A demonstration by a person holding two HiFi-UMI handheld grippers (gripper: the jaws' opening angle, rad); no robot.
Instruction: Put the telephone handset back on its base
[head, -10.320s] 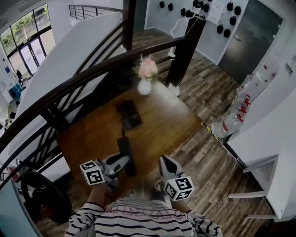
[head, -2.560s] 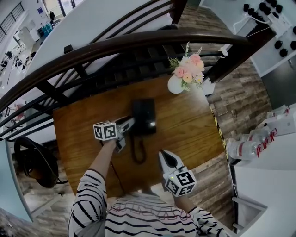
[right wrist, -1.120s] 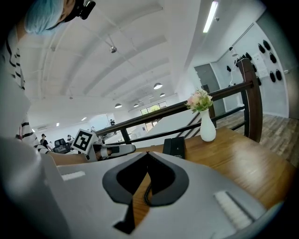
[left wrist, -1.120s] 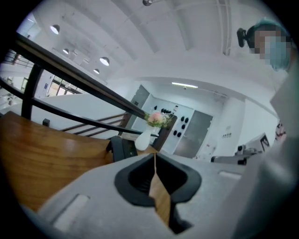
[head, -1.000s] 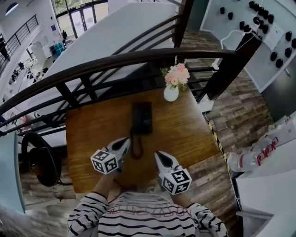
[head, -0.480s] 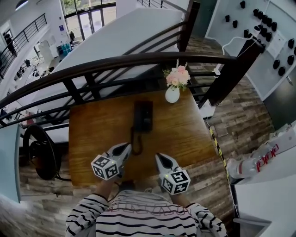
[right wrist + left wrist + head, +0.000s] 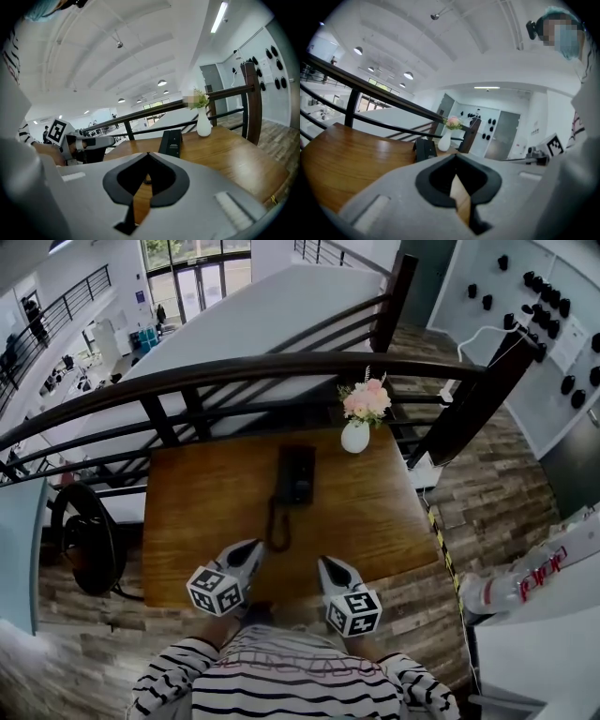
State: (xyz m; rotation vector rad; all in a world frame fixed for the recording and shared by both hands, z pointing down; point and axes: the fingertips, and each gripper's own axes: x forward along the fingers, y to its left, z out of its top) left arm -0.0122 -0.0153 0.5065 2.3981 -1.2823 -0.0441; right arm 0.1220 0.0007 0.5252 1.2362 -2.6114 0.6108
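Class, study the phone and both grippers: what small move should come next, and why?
Likely just rest the left gripper and right gripper: both are shut, empty and clear of the phone, and the handset appears to lie on its base.

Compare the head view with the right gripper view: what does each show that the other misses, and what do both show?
Head view only: the marker cube on the right gripper. Right gripper view only: the ceiling lamps overhead. Both: the wooden table, the telephone, the flower vase and the left gripper.
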